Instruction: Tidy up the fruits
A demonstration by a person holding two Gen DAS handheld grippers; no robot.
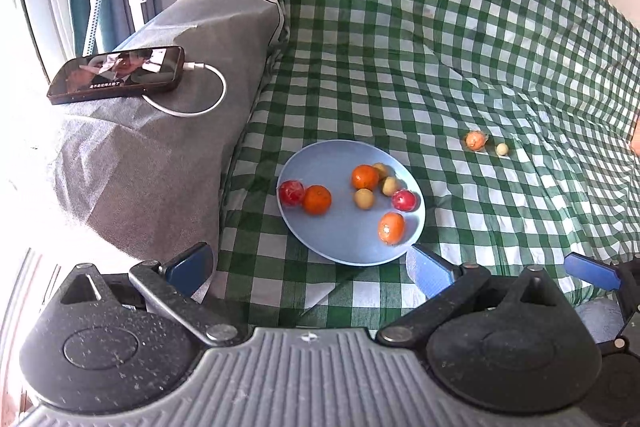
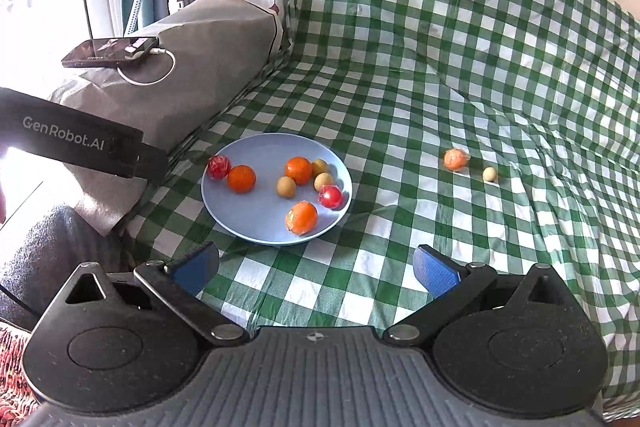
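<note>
Both tools, left tool (image 1: pixel 308 269) and right tool (image 2: pixel 316 269), gape empty; blue plate (image 2: pixel 256 223) gathers fruit, leaving an orange (image 2: pixel 455 159) (perhaps wrapped) and pale fruit (image 2: pixel 489 174) outside.

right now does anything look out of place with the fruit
Yes. Two pieces lie on the checked cloth, right of the blue plate that holds the rest: an orange fruit and a small pale one beside it. Nothing looks spilled or damaged.

"GenRobot.AI" on black left claw body (image 2: pixel 80 139)
</note>
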